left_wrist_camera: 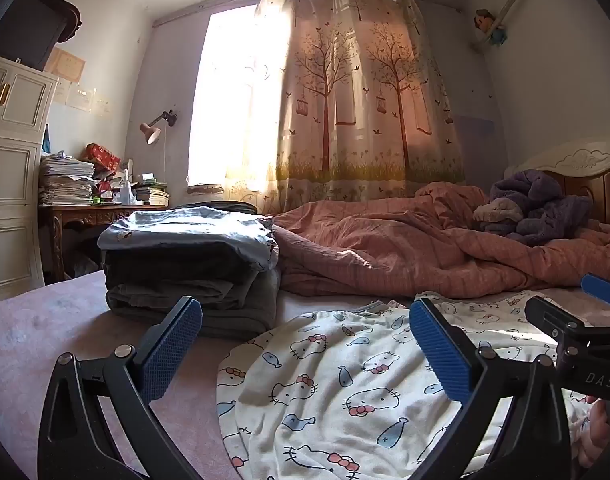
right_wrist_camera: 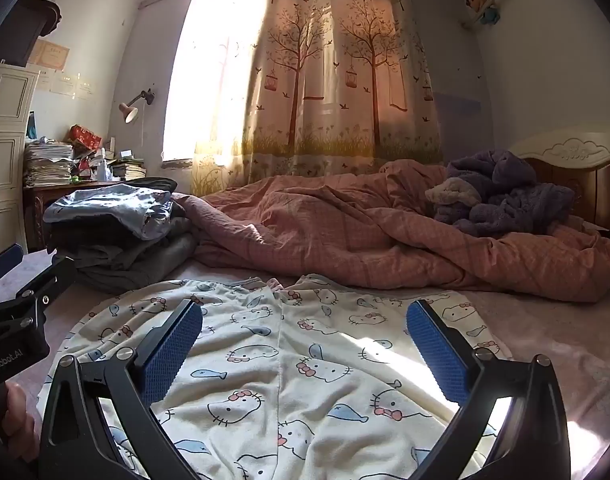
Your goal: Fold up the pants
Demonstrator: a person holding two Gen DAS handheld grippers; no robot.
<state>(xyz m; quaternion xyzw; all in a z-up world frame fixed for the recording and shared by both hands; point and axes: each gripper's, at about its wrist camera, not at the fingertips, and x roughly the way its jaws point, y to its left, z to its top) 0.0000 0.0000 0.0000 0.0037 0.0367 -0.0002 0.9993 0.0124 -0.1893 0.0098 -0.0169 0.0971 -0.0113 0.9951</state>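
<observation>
White pants (left_wrist_camera: 345, 392) printed with cartoon cats and blue fish lie spread on the pink bed sheet (left_wrist_camera: 45, 340). In the left wrist view my left gripper (left_wrist_camera: 305, 344) hovers open over their left part, with one blue pad past the cloth's left edge and nothing between the fingers. In the right wrist view my right gripper (right_wrist_camera: 305, 346) stands open above the middle of the pants (right_wrist_camera: 305, 380), straddling the centre seam without gripping. Each gripper shows in the other's view: the right gripper (left_wrist_camera: 577, 304) at the right edge, the left gripper (right_wrist_camera: 29, 272) at the left edge.
A stack of folded clothes (left_wrist_camera: 189, 264) sits just behind the pants on the left. A rumpled pink duvet (right_wrist_camera: 385, 232) and a purple robe (right_wrist_camera: 505, 196) fill the back of the bed. A cluttered desk (left_wrist_camera: 85, 208) and a white cabinet (left_wrist_camera: 9, 160) stand at the left.
</observation>
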